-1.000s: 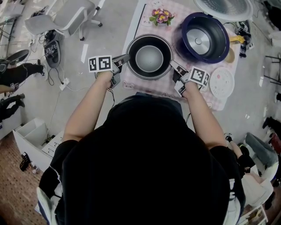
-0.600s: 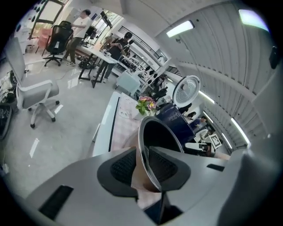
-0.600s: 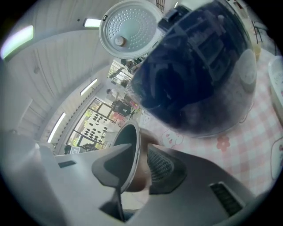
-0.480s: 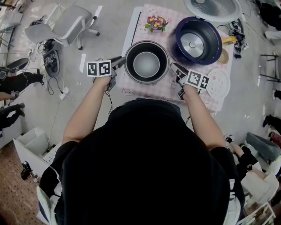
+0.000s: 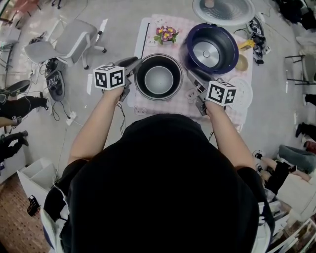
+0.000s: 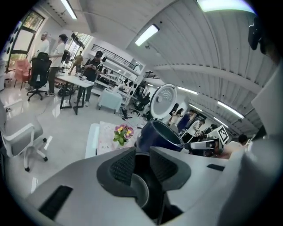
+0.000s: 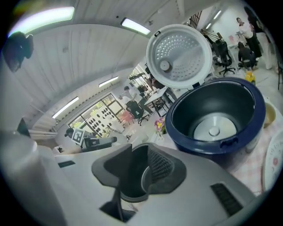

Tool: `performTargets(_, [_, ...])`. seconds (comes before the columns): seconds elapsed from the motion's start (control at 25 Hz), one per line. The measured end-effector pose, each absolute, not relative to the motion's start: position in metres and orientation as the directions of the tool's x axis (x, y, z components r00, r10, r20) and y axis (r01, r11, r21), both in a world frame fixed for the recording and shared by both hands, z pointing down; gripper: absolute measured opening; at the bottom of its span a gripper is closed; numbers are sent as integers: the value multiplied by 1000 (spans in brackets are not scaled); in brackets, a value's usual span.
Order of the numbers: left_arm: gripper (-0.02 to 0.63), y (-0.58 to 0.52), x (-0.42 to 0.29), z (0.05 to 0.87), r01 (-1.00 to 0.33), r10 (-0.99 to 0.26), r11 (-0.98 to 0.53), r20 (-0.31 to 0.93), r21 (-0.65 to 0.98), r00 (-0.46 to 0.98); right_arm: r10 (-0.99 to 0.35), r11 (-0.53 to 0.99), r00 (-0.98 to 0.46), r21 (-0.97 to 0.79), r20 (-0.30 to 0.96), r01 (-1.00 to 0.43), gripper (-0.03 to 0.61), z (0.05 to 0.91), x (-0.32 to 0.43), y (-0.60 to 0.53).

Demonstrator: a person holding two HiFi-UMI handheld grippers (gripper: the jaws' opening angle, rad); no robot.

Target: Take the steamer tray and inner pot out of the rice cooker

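The dark inner pot (image 5: 159, 77) stands on the pink checked tablecloth (image 5: 148, 29), outside the navy rice cooker (image 5: 212, 49), whose lid (image 5: 223, 10) is up. My left gripper (image 5: 132, 63) hovers at the pot's left rim, its jaws opening, pads apart, gripping nothing. At the right rim, my right gripper (image 5: 191, 78) is open too. In the left gripper view the pot (image 6: 138, 192) shows low in the gap of the left gripper (image 6: 142, 165). The right gripper (image 7: 139, 170) likewise frames the pot (image 7: 143, 178). A white round tray (image 5: 243, 91) lies at the right, partly behind my marker cube.
A small pot of flowers (image 5: 166, 34) stands behind the inner pot. A grey office chair (image 5: 74, 39) is on the floor left of the table. Cables and a yellow object (image 5: 245, 44) lie right of the cooker. People work at desks (image 6: 75, 81) far off.
Both grippers let go of the inner pot's rim, opened and rose above it, rolling as they went. The pot stays on the cloth.
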State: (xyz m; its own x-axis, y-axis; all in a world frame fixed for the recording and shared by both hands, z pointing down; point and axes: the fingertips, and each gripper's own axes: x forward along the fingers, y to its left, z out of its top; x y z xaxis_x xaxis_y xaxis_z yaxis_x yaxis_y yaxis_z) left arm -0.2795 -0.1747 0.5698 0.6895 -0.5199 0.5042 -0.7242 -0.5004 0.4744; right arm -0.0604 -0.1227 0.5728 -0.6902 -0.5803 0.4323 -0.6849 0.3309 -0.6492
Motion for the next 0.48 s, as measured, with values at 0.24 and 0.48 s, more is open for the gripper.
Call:
performTargets(0.24, [117,-179,-228,525,-648,-478,-624,443,437,759,-652,382,-640,-552,407,-741,120,527,-40,-130])
performTargets(0.48, [115,-175,-176,489,-569,-423,-717,396,404,815,-731,356,-564,-490,384,-796,118,500,-4,-129])
